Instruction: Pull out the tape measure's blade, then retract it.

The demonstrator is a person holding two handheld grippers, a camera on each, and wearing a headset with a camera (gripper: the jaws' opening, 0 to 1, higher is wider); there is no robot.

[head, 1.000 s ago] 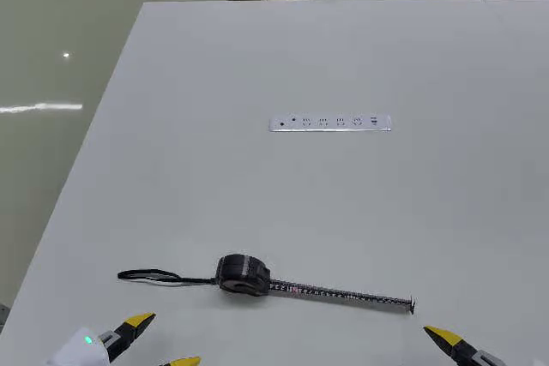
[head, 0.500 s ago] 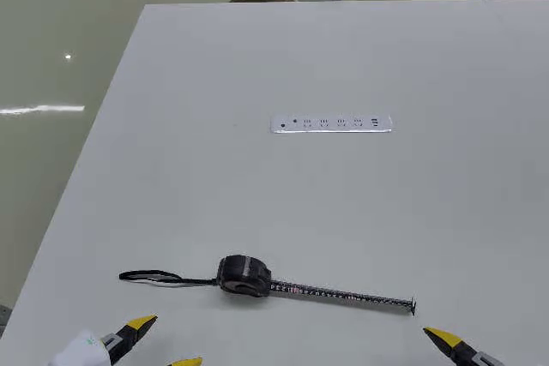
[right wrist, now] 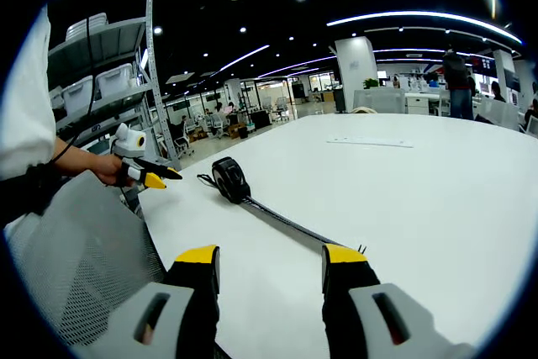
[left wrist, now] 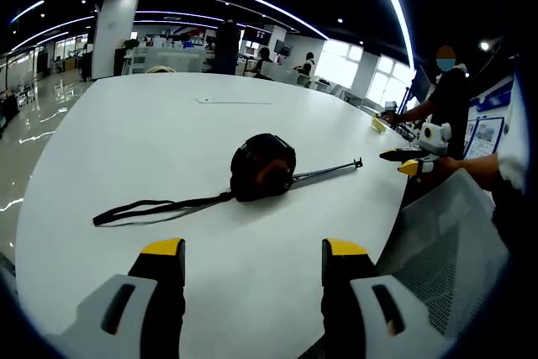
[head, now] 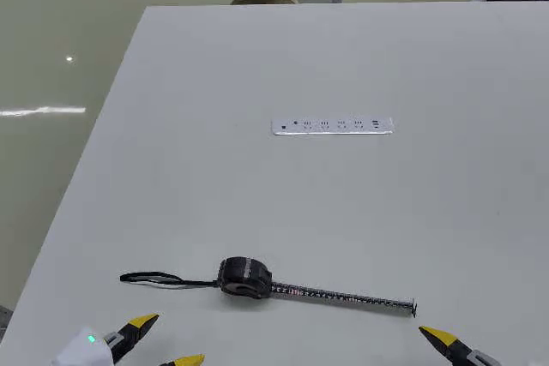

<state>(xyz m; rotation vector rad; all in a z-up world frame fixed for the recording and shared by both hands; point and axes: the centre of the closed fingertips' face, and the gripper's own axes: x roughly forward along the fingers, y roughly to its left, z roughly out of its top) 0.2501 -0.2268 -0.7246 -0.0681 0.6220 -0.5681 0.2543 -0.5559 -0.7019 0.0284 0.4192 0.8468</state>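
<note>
A wide white table (head: 343, 66) stands on a glossy pale green floor (head: 51, 143). In the right gripper view, metal shelves (right wrist: 118, 56) with plastic bins stand behind the person's side of the table.

A white power strip (head: 333, 126) lies flat near the middle of the table, well apart from everything else.

The tape (head: 244, 278), a round black case, lies close to the table's near edge, left of centre. Its blade (head: 343, 297) is pulled out and lies flat on the table, running to the person's right and ending in a small hook (head: 413, 305). A thin black strap (head: 154, 279) trails from the other side of the case, looping along the table to the left.

The left tongs (left wrist: 252, 250) have yellow-tipped black jaws that stand apart with nothing between them. In the head view they sit at the table's near edge, near the strap and case but touching neither. The right gripper view shows a hand (right wrist: 113, 170) holding them off the table's edge.

The right tongs (right wrist: 271, 256) also have their yellow-tipped jaws spread wide and grip nothing. In their own view the hook lies just beyond the right jaw tip, not touching it. In the head view one yellow tip shows near the hook, between it and the table's near edge.
</note>
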